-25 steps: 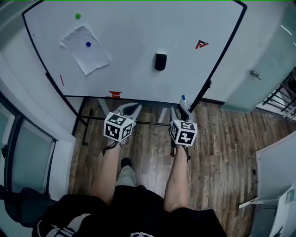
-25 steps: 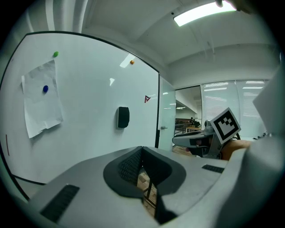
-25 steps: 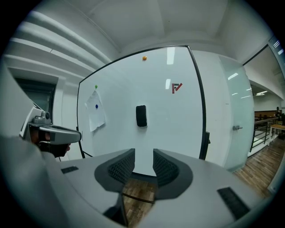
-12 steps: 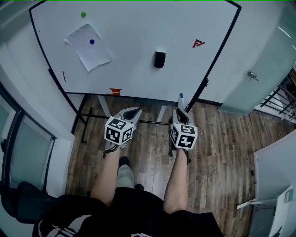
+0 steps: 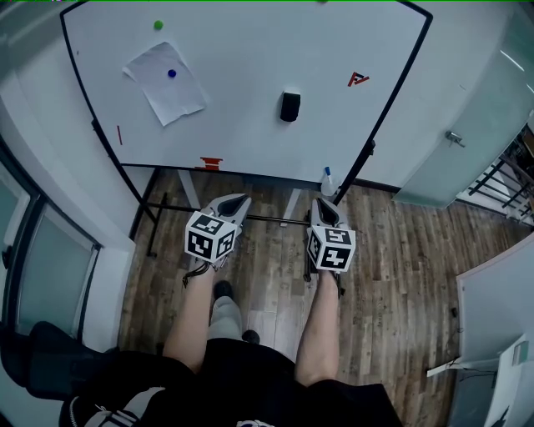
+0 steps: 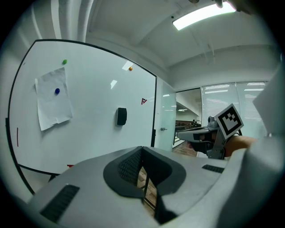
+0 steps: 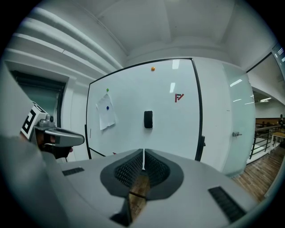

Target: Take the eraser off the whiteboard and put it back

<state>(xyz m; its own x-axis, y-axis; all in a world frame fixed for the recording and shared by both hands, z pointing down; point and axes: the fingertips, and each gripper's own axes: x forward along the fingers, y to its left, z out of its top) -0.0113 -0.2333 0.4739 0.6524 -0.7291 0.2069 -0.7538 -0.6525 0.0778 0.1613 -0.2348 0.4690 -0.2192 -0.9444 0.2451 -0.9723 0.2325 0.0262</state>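
Note:
A black eraser [image 5: 289, 106] sticks to the whiteboard [image 5: 250, 58] right of its middle, also seen as the eraser [image 6: 121, 116] and the eraser [image 7: 148, 119] in the two gripper views. Both grippers hover over the wooden floor, well short of the board, pointing at it. My left gripper [image 5: 235, 202] is shut and empty, as the left gripper [image 6: 142, 148] in its own view also shows. My right gripper [image 5: 326, 205] is closing, its tips meeting with nothing between them, which the right gripper [image 7: 143, 152] in its own view confirms. The eraser lies beyond and slightly left of the right gripper.
A paper sheet [image 5: 165, 82] hangs under a blue magnet [image 5: 172, 73] on the board's left, with a green magnet [image 5: 158, 25] above. A red item [image 5: 209, 163] sits at the board's lower edge. A blue-capped bottle [image 5: 327, 178] stands by the stand's leg. A glass door [image 5: 467, 125] is to the right.
The right gripper's jaws have drawn together from partly open. Both grippers have shifted a little across the floor. The eraser stays on the board.

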